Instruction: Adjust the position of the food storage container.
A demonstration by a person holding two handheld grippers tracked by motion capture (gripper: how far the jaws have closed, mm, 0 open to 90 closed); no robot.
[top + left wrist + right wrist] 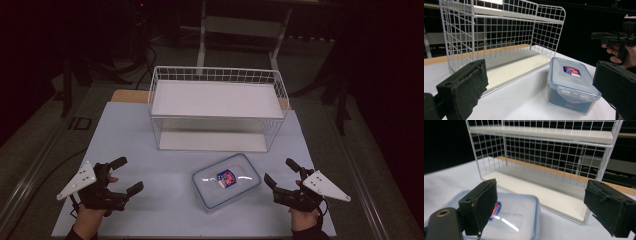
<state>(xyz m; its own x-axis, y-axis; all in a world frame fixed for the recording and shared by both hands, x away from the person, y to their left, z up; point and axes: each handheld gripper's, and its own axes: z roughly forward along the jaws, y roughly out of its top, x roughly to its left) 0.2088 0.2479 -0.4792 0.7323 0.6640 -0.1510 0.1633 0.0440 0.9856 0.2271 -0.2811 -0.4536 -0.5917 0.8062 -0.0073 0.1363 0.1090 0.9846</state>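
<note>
High view: lidded box [226, 182] on tabletop [150, 200] before wire rack [218, 107], between my left gripper [121, 176] and right gripper [281, 172], both jaws wide, empty.
Left gripper view: box [570, 83] stands near.
Right gripper view: box [509, 220] below; I'd grip both short ends level.

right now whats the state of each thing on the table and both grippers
plastic container: lid on, front clip down, flat on the table, not touched
wire rack: upright, both shelves bare
left gripper: jaws open, nothing between them
right gripper: jaws open, nothing between them
</note>
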